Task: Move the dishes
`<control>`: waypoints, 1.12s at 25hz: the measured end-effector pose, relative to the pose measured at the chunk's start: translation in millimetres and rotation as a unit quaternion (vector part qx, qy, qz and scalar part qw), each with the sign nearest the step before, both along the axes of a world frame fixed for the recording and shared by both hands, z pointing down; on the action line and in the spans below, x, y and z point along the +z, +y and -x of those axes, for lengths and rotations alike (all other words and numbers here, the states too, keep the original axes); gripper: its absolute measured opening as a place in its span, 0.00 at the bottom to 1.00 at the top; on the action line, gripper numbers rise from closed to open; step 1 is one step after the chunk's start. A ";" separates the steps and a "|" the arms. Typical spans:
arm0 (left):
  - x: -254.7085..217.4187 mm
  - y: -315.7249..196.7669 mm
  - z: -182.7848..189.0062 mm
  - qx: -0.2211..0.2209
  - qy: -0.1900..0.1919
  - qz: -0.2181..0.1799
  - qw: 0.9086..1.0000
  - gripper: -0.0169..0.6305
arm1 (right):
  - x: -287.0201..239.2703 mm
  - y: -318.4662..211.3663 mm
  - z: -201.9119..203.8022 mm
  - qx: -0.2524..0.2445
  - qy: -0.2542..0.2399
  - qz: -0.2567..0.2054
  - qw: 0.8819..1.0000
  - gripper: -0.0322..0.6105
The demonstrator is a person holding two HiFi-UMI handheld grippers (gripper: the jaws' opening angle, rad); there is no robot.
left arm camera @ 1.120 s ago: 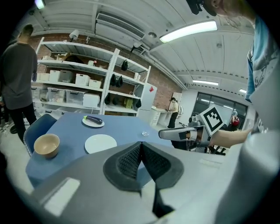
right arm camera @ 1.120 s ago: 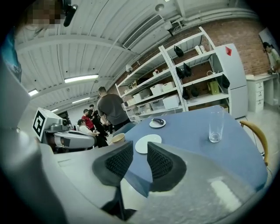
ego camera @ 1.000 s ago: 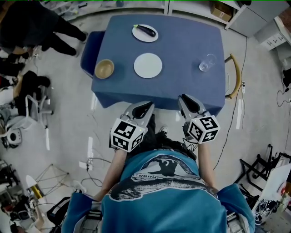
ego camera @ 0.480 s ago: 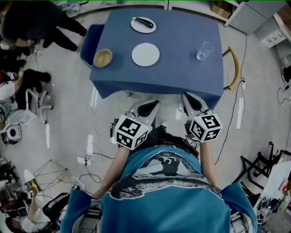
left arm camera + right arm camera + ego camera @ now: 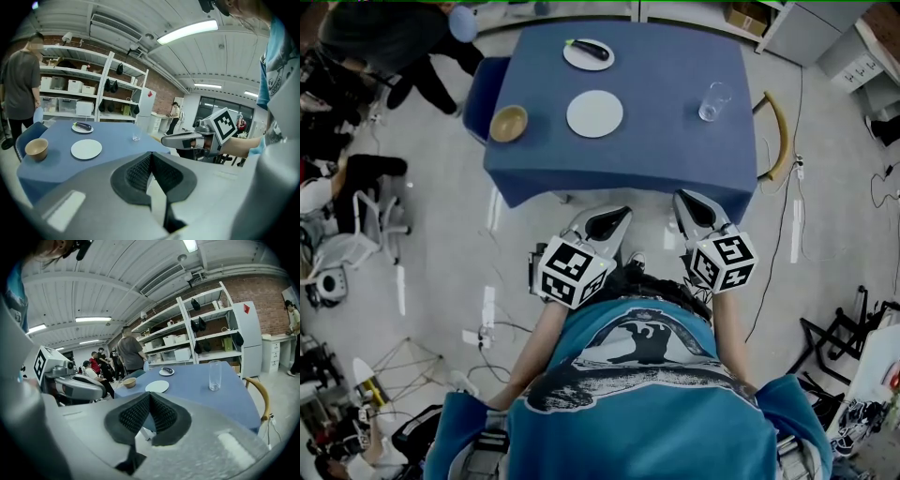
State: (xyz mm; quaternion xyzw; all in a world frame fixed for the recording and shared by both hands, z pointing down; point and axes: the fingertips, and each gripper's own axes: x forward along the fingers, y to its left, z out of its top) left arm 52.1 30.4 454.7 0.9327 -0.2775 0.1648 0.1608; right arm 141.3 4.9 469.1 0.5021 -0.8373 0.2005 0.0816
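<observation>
On the blue table (image 5: 675, 150) lie an empty white plate (image 5: 594, 113), a wooden bowl (image 5: 509, 123), a plate with an eggplant (image 5: 589, 52) and a clear glass (image 5: 713, 100). Both grippers hang short of the table's near edge, over the floor. My left gripper (image 5: 614, 215) is shut and holds nothing; its pads meet in the left gripper view (image 5: 150, 157). My right gripper (image 5: 684, 198) is also shut and empty, its pads meeting in the right gripper view (image 5: 149, 396). From the right gripper view the glass (image 5: 214, 376) stands nearest, with the white plate (image 5: 157, 386) and bowl (image 5: 129, 382) further left.
A blue chair (image 5: 481, 94) stands at the table's left side and a wooden chair (image 5: 778, 131) at its right. A person (image 5: 384, 37) stands by the far left corner, others sit further left. Cables and stands lie on the floor around me.
The table has drawn further away in the head view, so both grippers now sit back from its near edge. The standing person at the upper left has shifted.
</observation>
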 end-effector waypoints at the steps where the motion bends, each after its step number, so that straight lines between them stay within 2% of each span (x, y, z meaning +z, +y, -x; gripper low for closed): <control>1: -0.7 -0.3 -0.6 0.001 0.000 -0.001 1.000 0.05 | -0.3 0.4 -0.6 0.000 0.003 -0.001 1.000 0.05; 8: 0.4 4.7 -1.8 0.011 -0.005 -0.003 1.000 0.05 | 0.0 5.3 2.0 -0.002 0.012 -0.002 1.000 0.05; 28: 5.0 8.4 8.8 -0.006 -0.001 -0.003 1.000 0.05 | 6.3 7.2 11.8 -0.020 0.022 0.008 1.000 0.05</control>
